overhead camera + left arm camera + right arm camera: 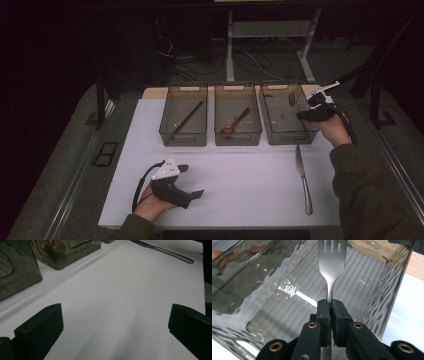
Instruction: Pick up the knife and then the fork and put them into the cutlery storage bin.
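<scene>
My right gripper [330,305] is shut on the handle of a metal fork [331,262], whose tines point away over the ribbed floor of the right-hand clear bin [274,315]. In the high view that gripper [306,113] hangs over the right bin [283,134], with the fork [291,98] inside it. My left gripper [192,180] rests low at the front left of the white mat, jaws wide open; its view shows only bare mat between the fingers [40,327]. A table knife [303,181] lies on the mat at the right, also seen far off as the knife [165,250].
Three clear bins stand in a row at the back of the white mat [240,175]: the left bin [184,131] holds a dark stick, the middle bin [238,134] a reddish-brown spoon [236,122]. Table legs and cables lie beyond on the dark floor.
</scene>
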`<state>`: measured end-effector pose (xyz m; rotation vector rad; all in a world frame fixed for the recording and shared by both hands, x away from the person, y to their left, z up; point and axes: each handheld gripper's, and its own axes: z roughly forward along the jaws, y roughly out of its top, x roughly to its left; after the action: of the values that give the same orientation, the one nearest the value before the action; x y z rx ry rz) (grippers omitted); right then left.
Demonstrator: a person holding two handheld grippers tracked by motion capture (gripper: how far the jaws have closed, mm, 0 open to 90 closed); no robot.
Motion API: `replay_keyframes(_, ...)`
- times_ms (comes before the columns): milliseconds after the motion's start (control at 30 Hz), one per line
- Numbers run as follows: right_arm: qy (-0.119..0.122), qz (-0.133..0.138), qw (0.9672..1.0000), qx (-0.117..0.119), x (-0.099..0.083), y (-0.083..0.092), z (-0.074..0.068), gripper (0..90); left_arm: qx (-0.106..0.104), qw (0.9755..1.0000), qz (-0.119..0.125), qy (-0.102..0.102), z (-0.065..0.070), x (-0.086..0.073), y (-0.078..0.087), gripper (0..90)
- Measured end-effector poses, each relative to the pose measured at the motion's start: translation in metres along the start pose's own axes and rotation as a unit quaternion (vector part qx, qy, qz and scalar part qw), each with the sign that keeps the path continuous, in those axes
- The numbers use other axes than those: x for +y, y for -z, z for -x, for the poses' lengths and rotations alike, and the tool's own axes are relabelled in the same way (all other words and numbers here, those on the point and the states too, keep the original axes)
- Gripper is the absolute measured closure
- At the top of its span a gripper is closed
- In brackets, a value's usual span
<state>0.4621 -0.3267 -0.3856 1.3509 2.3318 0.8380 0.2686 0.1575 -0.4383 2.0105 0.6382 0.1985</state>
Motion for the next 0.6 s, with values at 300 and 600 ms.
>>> replay_keyframes(300, -0.014, 0.016, 0.9997, 0.014, 0.0, 0.002, 0.0, 59.2, 0.0, 1.0, -0.001, 0.0, 0.0, 0.0, 0.0, 0.0)
replay_keyframes(600, -0.039, 0.061, 0.9961, 0.049, -0.002, 0.024, -0.006, 44.5, 0.0, 1.0, 0.0, 0.0, 0.0, 0.0, 0.0, 0.0)
